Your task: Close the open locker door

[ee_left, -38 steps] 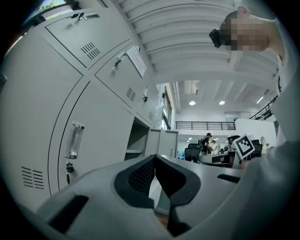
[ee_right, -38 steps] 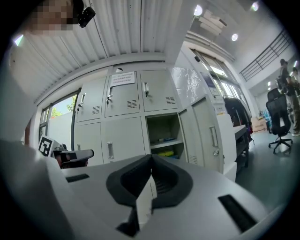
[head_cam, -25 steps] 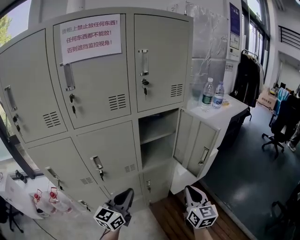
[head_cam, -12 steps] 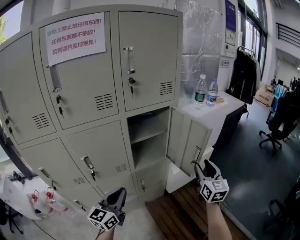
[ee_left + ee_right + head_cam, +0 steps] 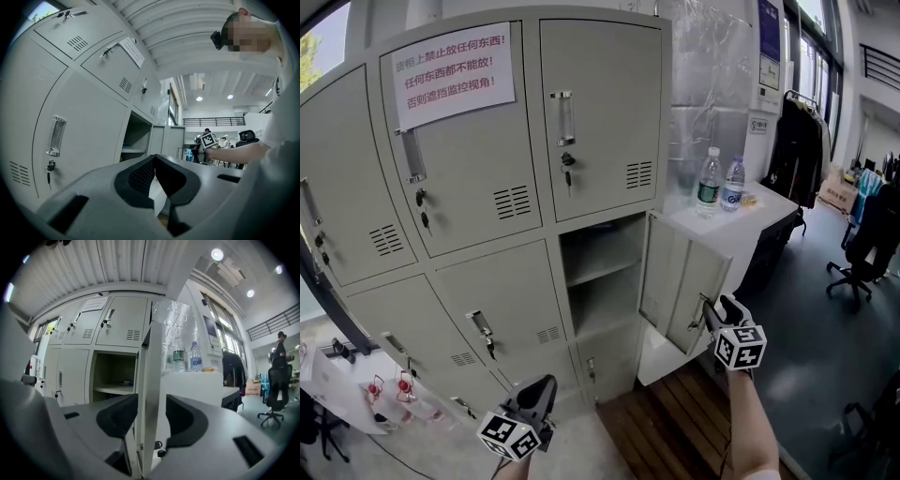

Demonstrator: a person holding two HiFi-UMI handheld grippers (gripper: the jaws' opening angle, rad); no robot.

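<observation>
Head view: the locker door stands wide open at centre right of the frame, swung out from its compartment in the bank of lockers. The right gripper has risen from the bottom edge of the frame, where it was a second ago, to the door's free edge beside the handle. The door's angle looks unchanged over that time. The left gripper stays low at lower left of centre, well apart from the door. Two bottles stand on the white table at upper right. Left gripper view: the left gripper has its jaws brought together at the tips with nothing between them; the open compartment shows at centre left. Right gripper view: the right gripper has its jaws apart, and the locker door rises edge-on between them, close to both pads but not visibly clamped. Assessment: the approach is complete and the closing push has not begun; the door should now be swung left toward the compartment.
</observation>
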